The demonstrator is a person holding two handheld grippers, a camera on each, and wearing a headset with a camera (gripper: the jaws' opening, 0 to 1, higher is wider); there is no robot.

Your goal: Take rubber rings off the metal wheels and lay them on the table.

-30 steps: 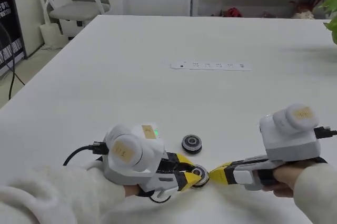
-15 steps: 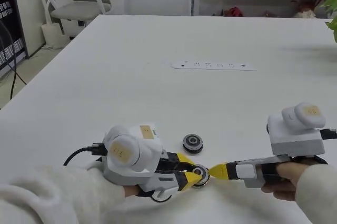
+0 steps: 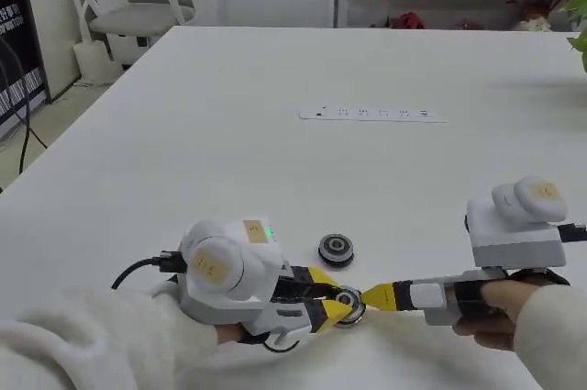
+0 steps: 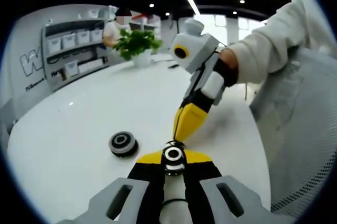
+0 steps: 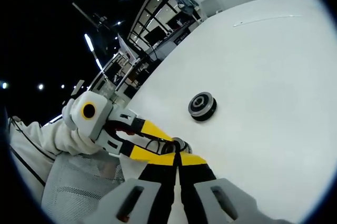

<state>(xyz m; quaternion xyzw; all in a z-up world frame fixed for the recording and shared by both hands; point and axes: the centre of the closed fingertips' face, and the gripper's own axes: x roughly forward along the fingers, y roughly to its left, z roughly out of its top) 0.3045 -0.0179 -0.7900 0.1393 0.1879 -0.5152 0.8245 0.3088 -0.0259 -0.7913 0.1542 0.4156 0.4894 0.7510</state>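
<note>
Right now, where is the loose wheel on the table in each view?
Head view: loose wheel, lower centre, just above the clamped wheel.
Left gripper view: loose wheel, left of the fingers.
Right gripper view: loose wheel, centre, above the fingers.
Shared landmark: the clamped wheel.

Left claw, right claw: yellow tips, black shanks. Loose wheel, held wheel: black rings, silver hubs.

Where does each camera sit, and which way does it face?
Head view: on the person's head, facing down at the table, left gripper, right gripper; white sleeves show.
Left gripper view: on the left gripper, along its jaws at the held wheel; right gripper and sleeve opposite.
Right gripper view: on the right gripper, along its jaws at the left gripper and held wheel.
All three share the loose wheel.
</note>
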